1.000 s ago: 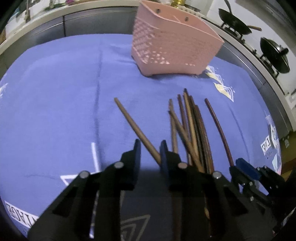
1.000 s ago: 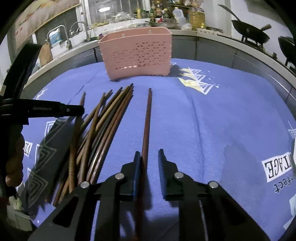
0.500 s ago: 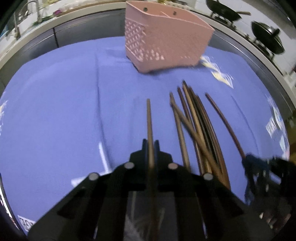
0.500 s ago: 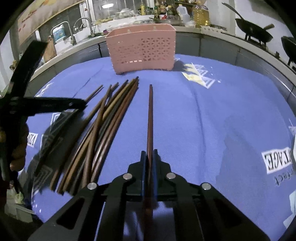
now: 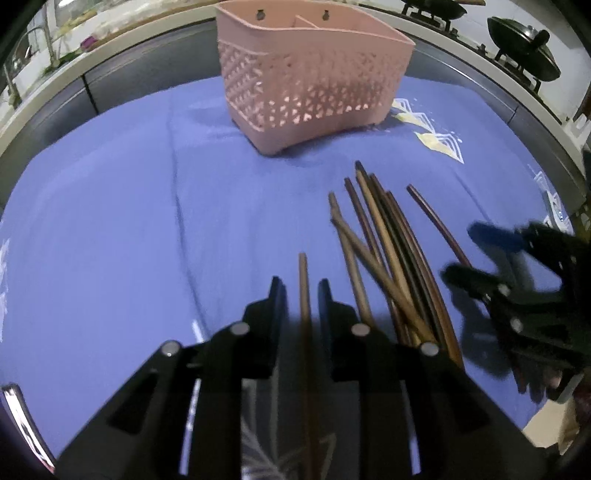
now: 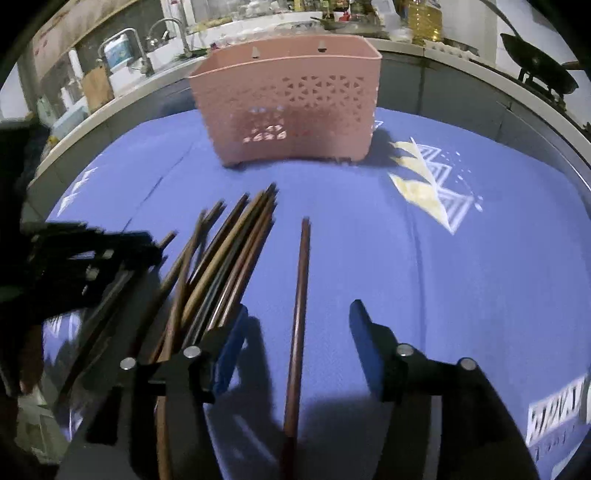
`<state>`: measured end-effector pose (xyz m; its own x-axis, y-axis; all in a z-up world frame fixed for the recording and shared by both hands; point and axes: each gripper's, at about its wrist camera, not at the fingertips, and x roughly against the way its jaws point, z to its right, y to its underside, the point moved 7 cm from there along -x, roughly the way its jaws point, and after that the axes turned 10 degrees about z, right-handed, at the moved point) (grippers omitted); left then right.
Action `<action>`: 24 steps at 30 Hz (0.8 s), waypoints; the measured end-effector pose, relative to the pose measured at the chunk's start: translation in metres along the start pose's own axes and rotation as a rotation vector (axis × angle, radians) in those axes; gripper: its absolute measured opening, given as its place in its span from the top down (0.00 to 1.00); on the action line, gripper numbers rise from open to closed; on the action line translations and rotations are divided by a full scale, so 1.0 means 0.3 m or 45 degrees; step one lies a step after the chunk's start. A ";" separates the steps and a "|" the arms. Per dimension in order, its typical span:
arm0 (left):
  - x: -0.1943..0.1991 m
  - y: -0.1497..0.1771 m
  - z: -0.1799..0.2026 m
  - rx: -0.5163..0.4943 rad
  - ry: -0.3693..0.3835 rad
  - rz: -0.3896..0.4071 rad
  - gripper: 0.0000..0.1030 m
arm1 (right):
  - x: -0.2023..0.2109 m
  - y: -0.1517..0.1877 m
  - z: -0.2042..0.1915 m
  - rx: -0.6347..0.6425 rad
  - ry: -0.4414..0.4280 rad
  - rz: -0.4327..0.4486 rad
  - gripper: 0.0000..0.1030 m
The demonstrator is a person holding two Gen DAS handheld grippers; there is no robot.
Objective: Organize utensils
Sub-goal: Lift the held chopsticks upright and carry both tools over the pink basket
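Observation:
A pink perforated basket (image 5: 314, 81) (image 6: 291, 110) stands at the far side of the blue cloth. Before it lies a pile of several brown chopsticks (image 5: 388, 258) (image 6: 229, 251). My left gripper (image 5: 301, 295) is opening; a single chopstick (image 5: 303, 280) runs between its fingers with a narrow gap on each side. My right gripper (image 6: 299, 317) is also opening, its blue-padded fingers far apart, with one dark chopstick (image 6: 301, 288) between them, touching neither pad. Each gripper shows in the other's view, the right gripper (image 5: 476, 256) right of the pile and the left gripper (image 6: 147, 247) left of it.
The blue cloth (image 5: 110, 221) with white and yellow prints (image 6: 428, 192) covers the counter. Behind it are a sink with taps (image 6: 147, 48), bottles (image 6: 421, 18) and dark woks on a stove (image 5: 521, 55). The cloth's near edge drops off at the lower right (image 5: 546, 417).
Half a second ago both grippers were shut on their chopsticks; now both jaws stand apart, the right much wider. The right gripper has shifted forward, so the basket looks nearer.

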<state>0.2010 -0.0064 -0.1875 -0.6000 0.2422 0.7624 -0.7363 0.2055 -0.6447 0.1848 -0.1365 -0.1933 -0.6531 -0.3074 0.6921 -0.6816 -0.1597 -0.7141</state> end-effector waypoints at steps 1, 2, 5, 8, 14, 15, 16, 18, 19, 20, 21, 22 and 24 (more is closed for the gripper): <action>-0.005 -0.006 0.004 -0.014 -0.006 0.010 0.82 | -0.013 -0.014 0.002 0.005 -0.003 -0.002 0.44; -0.009 -0.009 0.006 -0.026 -0.006 0.020 0.87 | -0.032 -0.031 0.000 0.032 -0.004 -0.010 0.46; -0.021 -0.023 0.008 -0.036 0.024 0.039 0.96 | -0.056 -0.053 -0.014 0.101 -0.033 -0.007 0.93; -0.009 -0.043 -0.013 0.066 0.097 0.027 0.96 | -0.057 -0.061 -0.016 0.067 -0.081 -0.036 0.95; 0.195 -0.161 -0.050 0.162 0.190 0.230 0.96 | 0.117 -0.139 0.002 -0.116 -0.255 0.162 0.95; 0.222 -0.176 -0.053 0.173 0.202 0.255 0.96 | 0.142 -0.151 0.001 -0.121 -0.266 0.196 0.95; 0.268 -0.202 -0.057 0.185 0.220 0.296 0.96 | 0.182 -0.173 -0.003 -0.130 -0.283 0.248 0.95; 0.320 -0.244 -0.056 0.197 0.237 0.352 0.96 | 0.242 -0.205 -0.013 -0.141 -0.311 0.332 0.95; 0.341 -0.258 -0.054 0.204 0.246 0.374 0.96 | 0.280 -0.224 -0.015 -0.141 -0.319 0.383 0.95; 0.368 -0.277 -0.054 0.213 0.259 0.399 0.96 | 0.300 -0.240 -0.016 -0.140 -0.323 0.414 0.95; 0.388 -0.292 -0.054 0.217 0.266 0.418 0.96 | 0.326 -0.260 -0.020 -0.139 -0.328 0.455 0.95; 0.417 -0.311 -0.056 0.222 0.275 0.446 0.96 | 0.336 -0.275 -0.023 -0.137 -0.330 0.479 0.95; 0.477 -0.347 -0.053 0.220 0.279 0.497 0.96 | 0.372 -0.312 -0.029 -0.130 -0.330 0.533 0.95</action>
<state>0.1968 0.0219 -0.0121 -0.7754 0.4680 0.4239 -0.5217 -0.0966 -0.8476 0.1727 -0.1476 -0.0484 -0.7826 -0.5506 0.2905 -0.4161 0.1155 -0.9020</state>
